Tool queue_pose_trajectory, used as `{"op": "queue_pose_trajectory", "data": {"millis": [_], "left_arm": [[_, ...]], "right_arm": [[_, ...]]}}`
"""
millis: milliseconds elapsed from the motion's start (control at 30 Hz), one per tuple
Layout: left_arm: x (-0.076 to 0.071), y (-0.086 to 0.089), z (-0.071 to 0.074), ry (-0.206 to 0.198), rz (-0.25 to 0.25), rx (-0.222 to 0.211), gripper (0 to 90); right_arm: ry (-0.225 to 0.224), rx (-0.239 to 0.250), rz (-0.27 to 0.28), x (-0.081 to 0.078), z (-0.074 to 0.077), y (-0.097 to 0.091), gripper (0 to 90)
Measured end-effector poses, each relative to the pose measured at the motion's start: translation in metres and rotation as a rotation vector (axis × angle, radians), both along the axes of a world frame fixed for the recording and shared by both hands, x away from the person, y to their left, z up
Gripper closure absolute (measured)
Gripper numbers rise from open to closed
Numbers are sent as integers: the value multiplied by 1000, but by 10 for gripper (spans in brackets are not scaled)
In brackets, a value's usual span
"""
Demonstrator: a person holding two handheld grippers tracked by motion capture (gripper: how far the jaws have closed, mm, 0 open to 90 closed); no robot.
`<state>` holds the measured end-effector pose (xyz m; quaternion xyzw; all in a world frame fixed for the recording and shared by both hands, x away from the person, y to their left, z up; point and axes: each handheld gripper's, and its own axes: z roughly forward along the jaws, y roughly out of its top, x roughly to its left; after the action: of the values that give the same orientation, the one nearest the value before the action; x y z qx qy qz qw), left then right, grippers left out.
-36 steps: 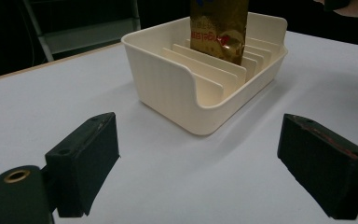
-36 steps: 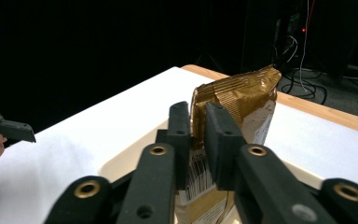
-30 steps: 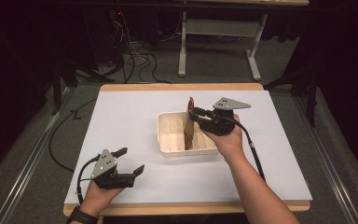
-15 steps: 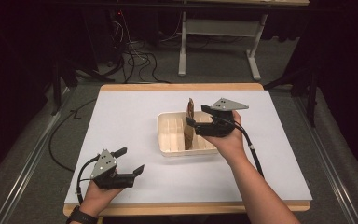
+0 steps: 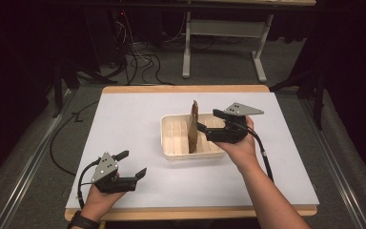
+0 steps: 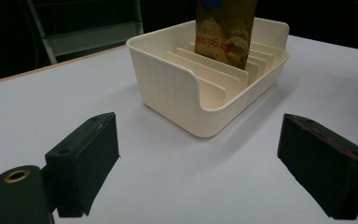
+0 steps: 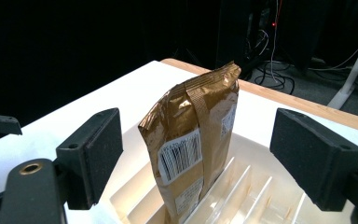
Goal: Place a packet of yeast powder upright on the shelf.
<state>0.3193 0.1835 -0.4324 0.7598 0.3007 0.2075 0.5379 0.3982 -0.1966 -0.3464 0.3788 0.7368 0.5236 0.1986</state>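
Note:
A gold foil packet (image 5: 192, 125) stands upright in a slot of the cream divided tray (image 5: 171, 143) at the middle of the table. My right gripper (image 5: 208, 120) is just right of the packet. Its jaws have just been opening and now stand wide. In the right gripper view the packet (image 7: 193, 144) rises between the two pads without touching either. My left gripper (image 5: 133, 163) rests open near the table's front left, with nothing between its jaws. It faces the tray (image 6: 168, 74) and the packet (image 6: 226, 30).
The white table top (image 5: 138, 114) has a wooden rim. On the floor beyond the far edge are desk legs (image 5: 187, 52) and loose cables (image 5: 138, 62). A cable trails from each gripper toward the front edge.
The right gripper's jaws have opened and let go of the packet, which now stands on its own in the tray. The left hand has not moved.

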Motion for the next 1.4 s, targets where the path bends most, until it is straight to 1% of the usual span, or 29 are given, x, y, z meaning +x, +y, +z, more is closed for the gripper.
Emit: {"op": "queue_pose_trajectory", "data": {"millis": [267, 333, 400, 433, 467, 500, 567, 600, 633, 667, 733, 800, 833, 867, 900, 933, 967, 1000, 1033, 1067, 1100, 1133, 1167, 1200, 1233, 1267, 1300, 1333, 1400], "left_arm": [[1, 0, 0, 3, 2, -1, 129], [1, 1, 0, 4, 2, 1, 130], [1, 1, 0, 3, 4, -1, 130], [1, 1, 0, 4, 4, 0, 130], [1, 1, 0, 4, 4, 0, 130], [1, 1, 0, 4, 4, 1, 130], [1, 1, 0, 4, 4, 0, 130], [1, 1, 0, 4, 4, 1, 130], [1, 1, 0, 4, 4, 1, 130], [1, 1, -1, 5, 4, 3, 130], [1, 1, -1, 5, 5, 1, 130], [1, 0, -1, 5, 5, 3, 130], [1, 0, -1, 4, 5, 3, 130], [1, 0, -1, 4, 5, 3, 130], [1, 0, -1, 5, 5, 3, 130], [1, 0, -1, 4, 5, 3, 130], [1, 0, -1, 5, 5, 4, 130], [1, 0, -2, 7, 6, 3, 130], [2, 0, -2, 12, 5, 2, 129], [1, 0, -2, 19, 4, -7, 130], [1, -1, -3, 25, 2, -16, 130], [1, -3, -3, 24, -4, -13, 129], [0, -5, -3, 19, -9, -6, 129], [-1, -9, -3, 15, -23, 10, 130], [0, -11, -3, 16, -27, 19, 130], [0, -11, -3, 16, -27, 19, 130], [0, -13, -4, 17, -27, 24, 130], [1, -13, -4, 20, -26, 27, 129], [2, -15, -5, 23, -21, 24, 130]], "right_arm": [[0, 7, 6, -9, -2, -9, 167], [8, 21, 4, -12, -3, -14, 160], [8, 24, -2, -16, -4, -20, 158], [2, 16, -14, -20, -5, -28, 158], [2, 16, -14, -20, -5, -28, 158], [2, 18, -17, -23, -5, -32, 158], [3, 13, -32, -29, -7, -42, 157], [2, 6, -50, -36, -8, -52, 157], [3, 4, -60, -38, -9, -56, 156], [3, 4, -60, -38, -9, -56, 156], [1, -1, -84, -46, -13, -68, 156], [8, -10, -112, -53, -19, -80, 156], [19, -15, -138, -61, -25, -91, 155], [19, -15, -138, -61, -25, -91, 155], [26, -20, -162, -70, -31, -103, 158], [26, -20, -162, -70, -31, -103, 158], [33, -17, -188, -79, -37, -115, 158], [33, -17, -188, -79, -37, -115, 158], [31, -15, -202, -84, -41, -121, 158], [20, -6, -239, -94, -49, -132, 159], [20, -6, -239, -94, -49, -132, 159], [5, 45, -292, -105, -68, -144, 197], [5, 45, -292, -105, -68, -144, 197], [96, 9, -295, -103, -89, -148, 187], [119, -32, -294, -102, -95, -147, 190], [119, -32, -294, -102, -95, -147, 190], [123, -47, -288, -100, -98, -146, 195], [124, -40, -283, -98, -99, -146, 195], [113, -32, -283, -96, -97, -144, 195]]}}
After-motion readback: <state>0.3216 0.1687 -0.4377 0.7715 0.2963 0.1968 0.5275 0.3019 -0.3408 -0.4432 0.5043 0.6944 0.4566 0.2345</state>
